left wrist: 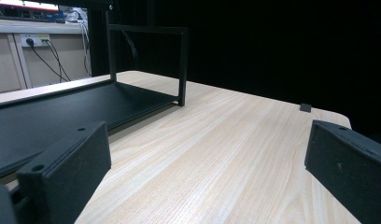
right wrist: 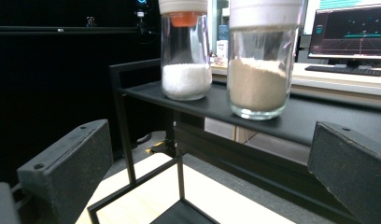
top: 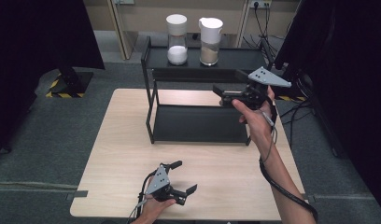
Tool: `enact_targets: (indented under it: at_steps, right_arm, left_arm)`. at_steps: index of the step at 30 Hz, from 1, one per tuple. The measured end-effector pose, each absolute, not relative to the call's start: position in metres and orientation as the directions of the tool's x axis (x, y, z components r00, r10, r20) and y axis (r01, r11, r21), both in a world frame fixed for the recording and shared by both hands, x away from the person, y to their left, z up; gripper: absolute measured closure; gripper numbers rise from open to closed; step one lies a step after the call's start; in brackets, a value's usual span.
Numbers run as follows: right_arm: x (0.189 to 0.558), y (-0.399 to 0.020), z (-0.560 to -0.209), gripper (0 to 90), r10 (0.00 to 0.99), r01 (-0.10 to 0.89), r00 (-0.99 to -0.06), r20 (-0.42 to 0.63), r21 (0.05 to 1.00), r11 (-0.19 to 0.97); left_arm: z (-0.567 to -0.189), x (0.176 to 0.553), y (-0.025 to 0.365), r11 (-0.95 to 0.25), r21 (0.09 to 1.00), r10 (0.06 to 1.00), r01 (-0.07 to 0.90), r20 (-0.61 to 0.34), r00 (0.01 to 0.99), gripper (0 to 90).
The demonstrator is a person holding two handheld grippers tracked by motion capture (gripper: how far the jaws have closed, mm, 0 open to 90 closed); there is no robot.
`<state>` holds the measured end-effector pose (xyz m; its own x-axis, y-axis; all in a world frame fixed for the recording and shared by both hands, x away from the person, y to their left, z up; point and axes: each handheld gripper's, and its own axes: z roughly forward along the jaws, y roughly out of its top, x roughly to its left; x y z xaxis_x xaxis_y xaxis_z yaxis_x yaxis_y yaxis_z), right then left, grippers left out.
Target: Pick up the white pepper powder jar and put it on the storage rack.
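Light wooden table [top: 132,154] with a black metal two-tier rack [top: 198,123] on it. Up on the top shelf sit two glass jars: white-lidded clear jar of white granules [right wrist: 186,56] and, just beside it, white-lidded clear jar of beige powder [right wrist: 258,65]. Right gripper [top: 226,95] is raised near that shelf, jaws wide apart, empty. Left gripper [top: 181,177] rests low over the table, also spread and empty. Glass looks smooth, fragile and fairly heavy, so I'd clamp mid-body below the lid. No readable labels.

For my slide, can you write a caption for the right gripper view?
Open right gripper faces two jars, white and tan, on a black shelf.
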<state>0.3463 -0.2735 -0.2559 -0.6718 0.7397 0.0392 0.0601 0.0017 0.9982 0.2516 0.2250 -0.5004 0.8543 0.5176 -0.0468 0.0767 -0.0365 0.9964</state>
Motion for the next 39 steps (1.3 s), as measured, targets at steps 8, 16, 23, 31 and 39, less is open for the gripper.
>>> enact_targets:
  at_steps: [8,16,23,31,39]
  right_arm:
    - [0.333,-0.28,-0.276,0.5,0.73,0.052,-0.683,0.017,0.998,0.025]
    - [0.317,-0.281,-0.299,0.5,0.724,0.036,-0.69,-0.007,0.998,0.044]
    - [0.309,-0.286,-0.316,0.5,0.713,0.045,-0.701,0.008,0.998,0.033]
    - [0.298,-0.296,-0.333,0.5,0.718,0.048,-0.696,0.005,0.998,0.039]
    - [0.287,-0.302,-0.356,0.5,0.72,0.072,-0.694,0.013,0.996,0.051]
  left_arm:
    - [-0.501,0.252,0.225,-0.034,0.996,0.522,0.077,-0.048,0.851,0.0]
    - [-0.501,0.252,0.225,-0.036,0.996,0.521,0.076,-0.046,0.852,0.0]
    - [-0.501,0.252,0.225,-0.035,0.996,0.523,0.078,-0.048,0.851,0.0]
    - [-0.501,0.252,0.225,-0.034,0.996,0.526,0.077,-0.048,0.849,0.0]
    - [-0.501,0.252,0.225,-0.036,0.996,0.527,0.079,-0.048,0.849,0.0]
